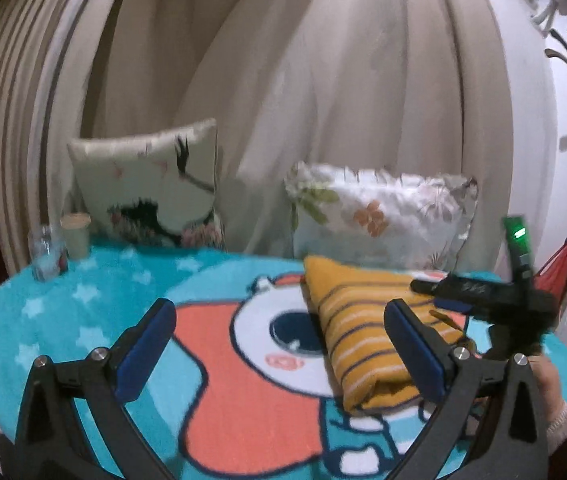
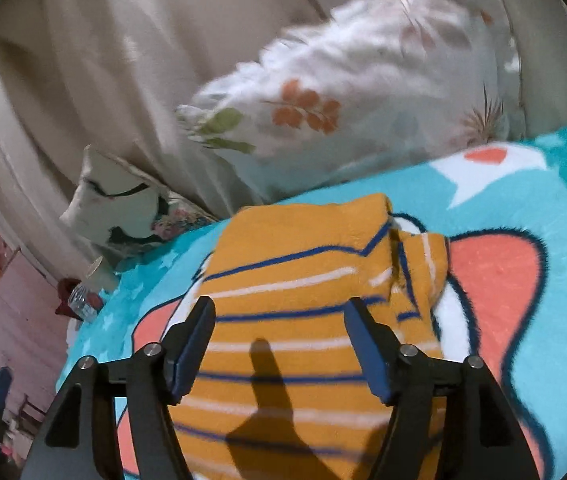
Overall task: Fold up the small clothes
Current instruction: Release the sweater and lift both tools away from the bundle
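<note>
From the left wrist view, the left claw (image 1: 279,350) stood wide open with nothing between its blue pads, hovering over a turquoise cartoon blanket (image 1: 83,312) printed with stars and a big-eyed orange figure. The folded mustard striped garment (image 1: 359,328) lay on the blanket to the right of centre, its near end just behind the claw's right finger. Further right, the right claw (image 1: 435,292) appeared as a dark, blurred shape above the garment's far right edge, with a green light glowing on its body and a hand (image 1: 551,384) in a pale cuff showing at the right edge. At the far side, a crane-print cushion (image 1: 147,188) and a floral pillow (image 1: 379,216) leaned against cream curtains (image 1: 283,80). A glass jar (image 1: 47,254) and a lidded cream canister (image 1: 76,236) stood at the far left of the blanket.

From the right wrist view, the right claw (image 2: 279,344) was open and gripped nothing; whether its pads touched the cloth could not be told. The mustard garment lay directly beneath and ahead of it, folded into a compact stack with navy and white stripes, a shadow falling across its near part. The floral pillow lay beyond, with the crane cushion to the far left
</note>
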Motion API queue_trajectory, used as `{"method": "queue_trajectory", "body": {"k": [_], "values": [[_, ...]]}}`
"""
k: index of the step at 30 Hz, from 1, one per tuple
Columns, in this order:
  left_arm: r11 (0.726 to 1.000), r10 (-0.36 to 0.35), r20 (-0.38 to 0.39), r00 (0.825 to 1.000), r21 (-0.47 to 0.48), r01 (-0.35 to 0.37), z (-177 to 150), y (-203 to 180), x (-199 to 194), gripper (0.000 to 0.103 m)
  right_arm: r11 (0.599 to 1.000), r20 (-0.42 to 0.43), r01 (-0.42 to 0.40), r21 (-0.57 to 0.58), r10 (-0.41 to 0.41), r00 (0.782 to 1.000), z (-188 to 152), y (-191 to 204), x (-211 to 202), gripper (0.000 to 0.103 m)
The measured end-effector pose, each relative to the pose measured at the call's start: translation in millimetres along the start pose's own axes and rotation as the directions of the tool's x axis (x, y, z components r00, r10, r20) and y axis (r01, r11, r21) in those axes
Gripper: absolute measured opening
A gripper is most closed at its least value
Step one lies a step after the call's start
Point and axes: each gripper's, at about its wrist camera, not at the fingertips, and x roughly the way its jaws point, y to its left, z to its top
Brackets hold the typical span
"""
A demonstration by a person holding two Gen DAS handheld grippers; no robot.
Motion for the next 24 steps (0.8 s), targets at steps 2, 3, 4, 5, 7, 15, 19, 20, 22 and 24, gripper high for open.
{"method": "queue_trajectory", "body": {"k": [2,3,4,5,7,15,19,20,22,24], "values": [[1.0,-0.007,-0.021,1.0,0.0,0.007,-7.7,-2.4,2.9,0.103,1.0,0.026,-0.021,-0.017,0.021,0.999,-12.9,11.0,-17.2,0.079],[1.0,-0.003,-0.023,1.0,0.008,0.003,-11.7,-4.4,3.5,0.103,0.999,0.036,-0.025,-0.021,0.025,0.999,-18.3,11.9,-24.7,0.08],[1.0,-0.004,-0.022,1.0,0.014,0.004,-15.7,-6.0,1.8,0.103,0.999,0.052,-0.017,-0.027,0.019,0.998,-25.7,13.0,-32.6,0.081],[1.0,-0.006,-0.026,1.0,0.023,0.007,-19.0,-8.0,2.2,0.103,0.999,0.071,0.002,-0.037,0.0,0.997,-33.0,13.4,-38.2,0.082],[0.999,-0.001,-0.048,0.999,0.048,0.003,-23.6,-13.7,5.5,0.103,0.997,0.105,0.068,-0.041,-0.063,0.992,-45.0,9.9,-44.6,0.083],[0.994,0.0,-0.224,0.975,0.108,0.025,-42.7,-39.8,34.3,0.103,0.987,0.079,0.083,0.136,-0.094,0.992,-69.6,-41.4,-59.2,0.085],[0.994,0.0,-0.259,0.966,0.106,0.028,-45.8,-47.8,43.2,0.103,0.976,0.037,0.178,0.129,-0.184,0.982,-85.4,-46.8,-62.2,0.085],[0.994,0.004,-0.267,0.964,0.109,0.026,-46.7,-49.4,45.2,0.103,0.973,0.031,0.194,0.122,-0.199,0.979,-88.3,-46.9,-62.5,0.085],[0.993,0.022,-0.291,0.957,0.118,0.013,-48.8,-52.0,50.4,0.103,0.97,0.029,0.219,0.107,-0.223,0.974,-95.8,-46.6,-64.3,0.085],[0.992,0.043,-0.313,0.949,0.126,-0.004,-51.7,-53.3,55.4,0.103,0.968,0.038,0.235,0.083,-0.239,0.97,-101.1,-42.7,-66.8,0.085]]}}
